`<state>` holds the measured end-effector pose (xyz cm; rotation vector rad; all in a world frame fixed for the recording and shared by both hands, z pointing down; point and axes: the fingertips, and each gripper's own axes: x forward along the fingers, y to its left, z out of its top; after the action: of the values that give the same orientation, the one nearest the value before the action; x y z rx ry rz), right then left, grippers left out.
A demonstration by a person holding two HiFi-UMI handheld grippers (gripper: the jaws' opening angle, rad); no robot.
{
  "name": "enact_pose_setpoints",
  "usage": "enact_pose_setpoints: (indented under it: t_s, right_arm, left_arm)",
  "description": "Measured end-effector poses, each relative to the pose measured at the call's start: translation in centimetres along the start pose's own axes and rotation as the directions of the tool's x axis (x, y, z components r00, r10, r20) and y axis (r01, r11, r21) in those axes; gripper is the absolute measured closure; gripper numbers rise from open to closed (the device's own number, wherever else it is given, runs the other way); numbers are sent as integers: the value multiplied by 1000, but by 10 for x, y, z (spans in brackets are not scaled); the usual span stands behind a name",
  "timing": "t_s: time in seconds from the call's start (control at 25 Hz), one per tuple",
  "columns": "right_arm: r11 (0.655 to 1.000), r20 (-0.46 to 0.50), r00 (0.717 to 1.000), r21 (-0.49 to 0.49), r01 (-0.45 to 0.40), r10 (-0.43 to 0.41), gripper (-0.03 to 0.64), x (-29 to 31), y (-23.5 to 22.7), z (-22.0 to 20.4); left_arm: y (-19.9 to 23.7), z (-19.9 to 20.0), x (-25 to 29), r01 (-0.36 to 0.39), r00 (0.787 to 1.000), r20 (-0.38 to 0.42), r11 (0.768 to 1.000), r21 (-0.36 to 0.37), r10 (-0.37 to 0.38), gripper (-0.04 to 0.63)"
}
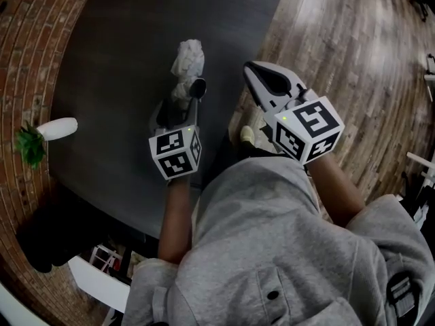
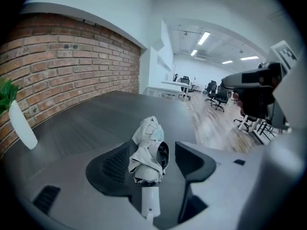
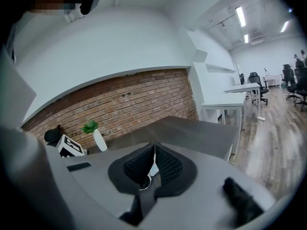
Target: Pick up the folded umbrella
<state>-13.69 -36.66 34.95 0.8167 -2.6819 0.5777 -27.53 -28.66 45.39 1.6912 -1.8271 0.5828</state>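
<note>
The folded umbrella (image 1: 188,60) is a white bundle of crumpled cloth with a white handle (image 2: 150,200), lying on the dark table (image 1: 115,46). My left gripper (image 1: 178,102) reaches over it from the near side. In the left gripper view the umbrella (image 2: 148,150) lies between the spread jaws of the left gripper (image 2: 153,148); it lies close against the left pad, with a gap at the right one. My right gripper (image 1: 262,77) hangs off to the right by the table's edge, above the floor. In its own view the right gripper (image 3: 154,150) has its pads together, with a small white scrap at the seam.
A white vase (image 1: 58,128) with a green plant (image 1: 28,145) stands at the table's left side by the brick wall (image 2: 72,66). Wooden floor (image 1: 353,60) lies to the right of the table. Office chairs (image 2: 218,95) and white desks (image 3: 242,97) stand further off.
</note>
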Motion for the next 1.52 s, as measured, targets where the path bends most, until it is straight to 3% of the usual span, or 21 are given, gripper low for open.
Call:
enact_pose_setpoints:
  t_s: [0.76, 0.96, 1.12, 1.52]
  right_arm:
    - [1000, -94, 995, 11, 17, -16, 591, 39, -10, -19]
    - [999, -107, 994, 12, 29, -28, 591, 41, -13, -22]
    - [999, -114, 993, 8, 36, -34, 591, 42, -13, -24]
    - [999, -119, 992, -4, 35, -35, 591, 42, -8, -25]
  left_arm:
    - [13, -42, 78, 31, 984, -174, 999, -30, -36, 288]
    - [13, -49, 92, 47, 981, -189, 998, -29, -52, 288]
    - [12, -56, 99, 58, 972, -221, 996, -74, -73, 285]
    - [13, -53, 102, 59, 973, -217, 995, -75, -74, 285]
